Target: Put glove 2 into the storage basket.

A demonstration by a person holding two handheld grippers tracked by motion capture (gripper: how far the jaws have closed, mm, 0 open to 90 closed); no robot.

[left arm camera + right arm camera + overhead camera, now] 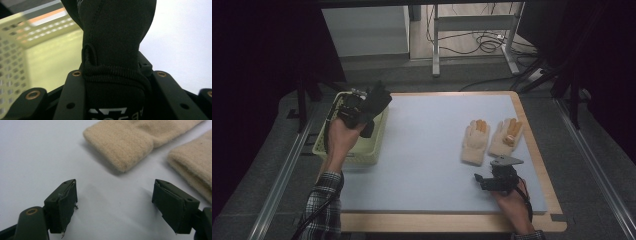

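Black fabric fills the left gripper (362, 111), whose jaws are clamped on the cuff of a black glove (376, 103). It hangs over the pale basket (371, 148) at the table's left edge, probably so it can drop inside. The right gripper (490, 176) rests with jaws wide apart and empty, just before two beige gloves (475, 141) on the white mat (427, 150), likely next to collect.

Plaid sleeve (326, 200), black jaws, brass screws (32, 94)
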